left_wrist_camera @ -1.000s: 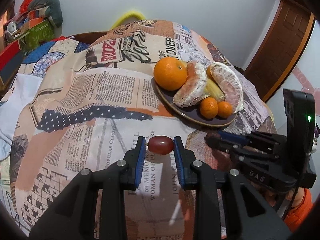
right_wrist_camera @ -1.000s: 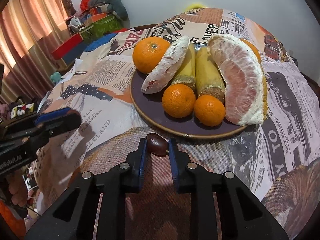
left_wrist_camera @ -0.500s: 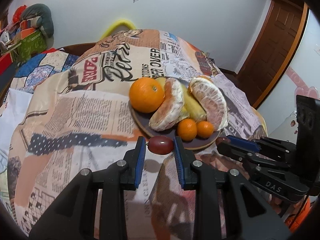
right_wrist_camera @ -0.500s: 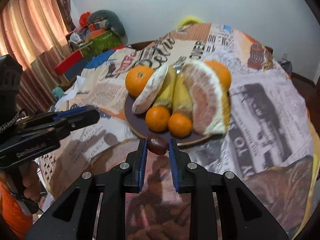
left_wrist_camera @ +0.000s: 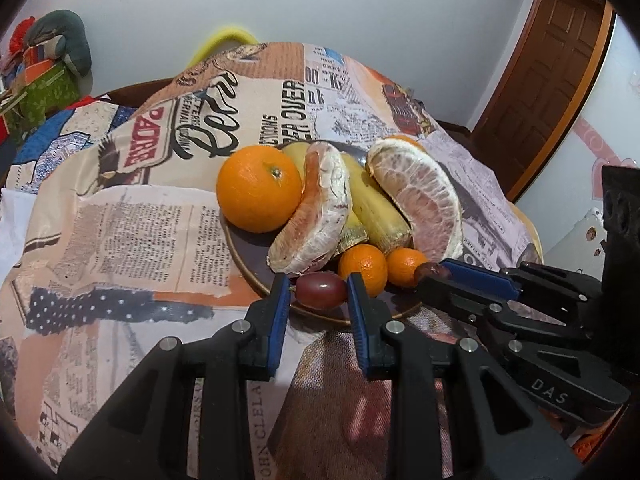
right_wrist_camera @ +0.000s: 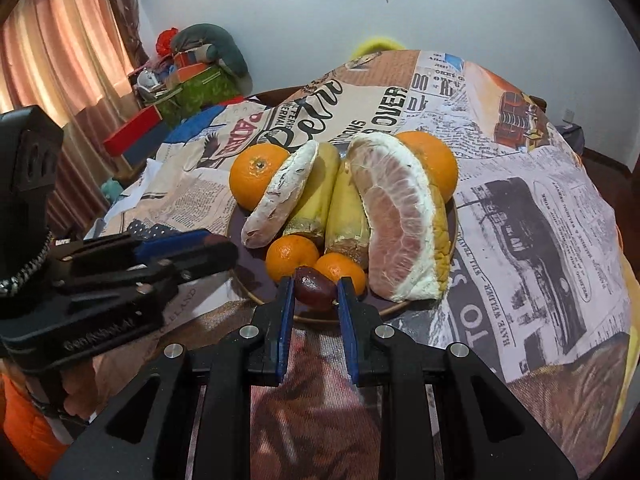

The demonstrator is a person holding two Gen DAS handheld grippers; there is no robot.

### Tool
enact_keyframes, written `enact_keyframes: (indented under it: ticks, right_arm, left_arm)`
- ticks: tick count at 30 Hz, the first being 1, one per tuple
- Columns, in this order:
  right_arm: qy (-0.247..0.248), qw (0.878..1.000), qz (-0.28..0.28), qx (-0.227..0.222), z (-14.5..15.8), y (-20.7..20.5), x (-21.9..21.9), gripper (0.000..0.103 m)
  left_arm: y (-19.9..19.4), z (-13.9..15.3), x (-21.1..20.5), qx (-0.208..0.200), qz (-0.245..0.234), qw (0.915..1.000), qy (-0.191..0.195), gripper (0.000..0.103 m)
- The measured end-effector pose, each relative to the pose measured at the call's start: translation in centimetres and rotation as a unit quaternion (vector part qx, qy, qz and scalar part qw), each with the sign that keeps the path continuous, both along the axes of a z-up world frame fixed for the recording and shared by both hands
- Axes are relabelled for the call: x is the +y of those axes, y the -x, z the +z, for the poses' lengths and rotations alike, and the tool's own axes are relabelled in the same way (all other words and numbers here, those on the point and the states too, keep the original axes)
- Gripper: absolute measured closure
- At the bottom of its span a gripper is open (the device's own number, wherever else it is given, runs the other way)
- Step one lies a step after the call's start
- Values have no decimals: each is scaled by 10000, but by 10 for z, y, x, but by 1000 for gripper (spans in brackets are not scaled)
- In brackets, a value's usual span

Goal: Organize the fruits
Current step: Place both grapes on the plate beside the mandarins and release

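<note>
A dark plate on the newspaper-print cloth holds oranges, two small mandarins, bananas and peeled pomelo pieces. My left gripper is shut on a red grape held above the plate's near rim. My right gripper is shut on a dark date above the plate's front edge, next to the mandarins. The right gripper also shows in the left wrist view, and the left gripper in the right wrist view.
The round table is covered by a printed cloth that drapes over its edges. A wooden door stands at the right. Boxes and a stuffed toy are piled at the back left by curtains.
Both grippers have moved forward and come over the near rim of the plate, each still holding its fruit. The plate appears closer and larger.
</note>
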State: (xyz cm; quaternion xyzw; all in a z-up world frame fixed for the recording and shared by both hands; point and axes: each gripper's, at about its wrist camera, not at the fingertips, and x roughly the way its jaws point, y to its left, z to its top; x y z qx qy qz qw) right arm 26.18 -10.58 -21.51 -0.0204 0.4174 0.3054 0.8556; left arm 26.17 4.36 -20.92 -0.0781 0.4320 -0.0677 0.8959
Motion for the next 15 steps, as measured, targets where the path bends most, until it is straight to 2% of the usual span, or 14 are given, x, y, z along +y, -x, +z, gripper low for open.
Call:
enact_keyframes:
  ticks: [6,9,15]
  right_arm:
    - [-7,10000,71,25,-2,-2,1,83]
    - [37,10000,85,31,-4,-2,3,81]
    - [14,10000,64,25,0,0,-1,78]
  left_arm:
    - [-7,-7,0,121,-34,9999,65,74]
    - [-8,-8,1,138,3,9998,130,65]
    - [-2,2,4,26,89,9999,121,65]
